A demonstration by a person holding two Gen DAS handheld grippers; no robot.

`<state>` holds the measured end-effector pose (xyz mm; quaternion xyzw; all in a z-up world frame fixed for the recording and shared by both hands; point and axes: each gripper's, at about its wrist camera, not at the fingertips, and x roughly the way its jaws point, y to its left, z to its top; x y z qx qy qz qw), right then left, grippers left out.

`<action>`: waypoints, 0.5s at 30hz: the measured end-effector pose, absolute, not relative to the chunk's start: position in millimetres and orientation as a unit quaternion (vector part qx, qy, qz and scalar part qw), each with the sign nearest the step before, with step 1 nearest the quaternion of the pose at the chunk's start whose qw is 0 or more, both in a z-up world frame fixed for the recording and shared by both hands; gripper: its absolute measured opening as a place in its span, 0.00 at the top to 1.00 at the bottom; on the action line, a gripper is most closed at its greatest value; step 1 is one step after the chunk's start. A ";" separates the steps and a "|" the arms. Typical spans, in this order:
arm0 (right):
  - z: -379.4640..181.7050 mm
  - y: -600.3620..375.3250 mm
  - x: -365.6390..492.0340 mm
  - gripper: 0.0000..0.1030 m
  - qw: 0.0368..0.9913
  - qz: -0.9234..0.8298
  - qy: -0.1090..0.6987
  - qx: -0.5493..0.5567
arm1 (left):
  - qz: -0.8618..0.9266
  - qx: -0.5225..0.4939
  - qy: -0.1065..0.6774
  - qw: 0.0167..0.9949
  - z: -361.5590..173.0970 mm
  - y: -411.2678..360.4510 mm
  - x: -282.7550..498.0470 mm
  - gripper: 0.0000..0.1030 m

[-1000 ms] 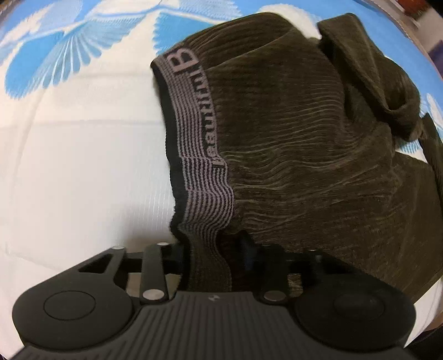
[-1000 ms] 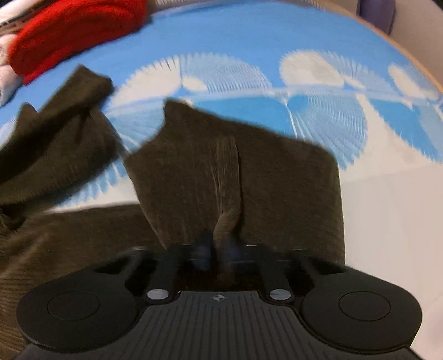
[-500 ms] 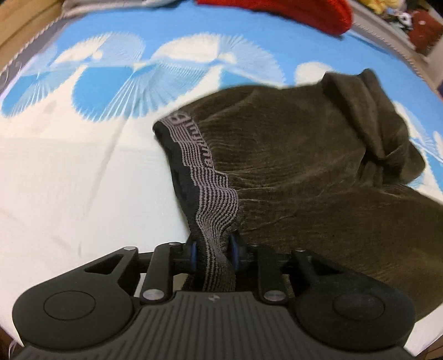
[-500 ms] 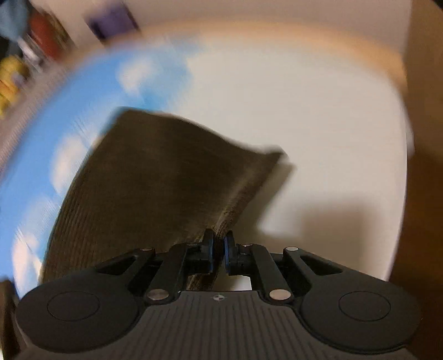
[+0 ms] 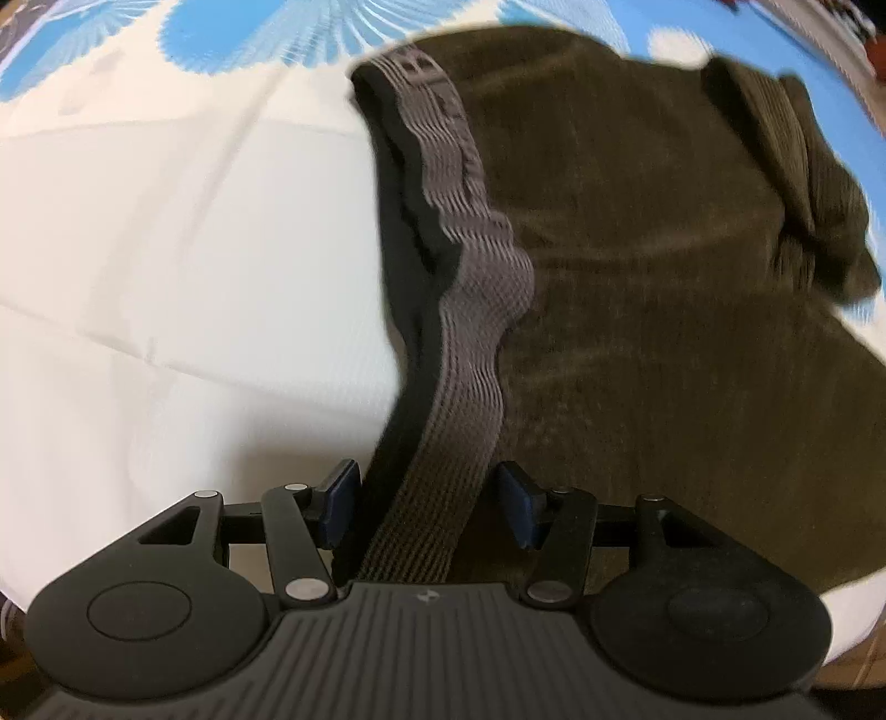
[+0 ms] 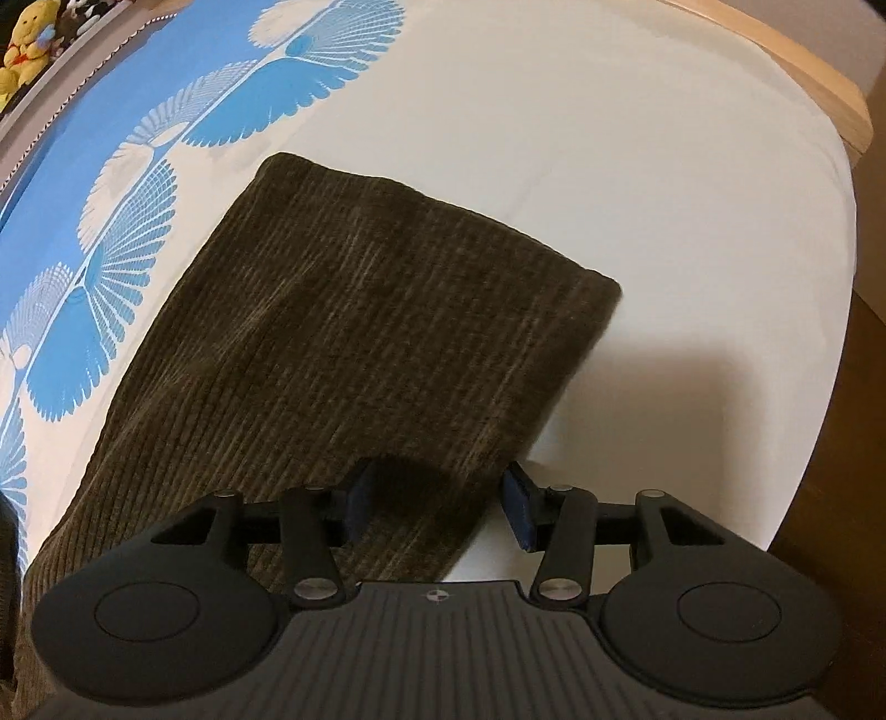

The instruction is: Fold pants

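Item 1, left side. Your left gripper (image 5: 426, 507) has its jaws spread wide, one blue pad on either side of the grey waistband (image 5: 459, 288) and neither pad pressing it. The band runs from between the pads up toward 12 o'clock and ends in a curl near the top of the view. The pants (image 5: 653, 266), dark olive corduroy, lie from 12 round to 4 o'clock of the gripper. A rumpled bunch of leg fabric (image 5: 803, 183) sits at 2 o'clock. The bedsheet (image 5: 183, 266), white with blue fan print, fills 9 to 11 o'clock.

Item 2, right side. Your right gripper (image 6: 437, 507) also stands with jaws apart, gripping nothing. The leg end (image 6: 354, 343) lies flat on the sheet and reaches from between the pads toward 11 o'clock, with its hem edge at 12 to 1 o'clock. Its near edge passes between the pads; whether either pad touches cloth you cannot tell. A wooden bed frame (image 6: 819, 72) shows at 1 o'clock and a yellow plush toy (image 6: 25, 44) at 10 o'clock.

Item 3, progress. You appear to have the garment laid out lengthwise, waistband at one end, leg end at the other, both ends released. Remaining, by judgement: smooth the bunched leg, then make the folds themselves. No finished fold shows.
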<state>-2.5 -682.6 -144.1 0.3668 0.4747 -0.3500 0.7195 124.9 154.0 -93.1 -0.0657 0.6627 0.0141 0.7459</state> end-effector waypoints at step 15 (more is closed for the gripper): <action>-72.9 -648.2 -22.0 0.94 0.775 -0.372 0.380 0.343 | 0.006 0.146 0.591 0.794 -33.8 119.0 83.8 0.90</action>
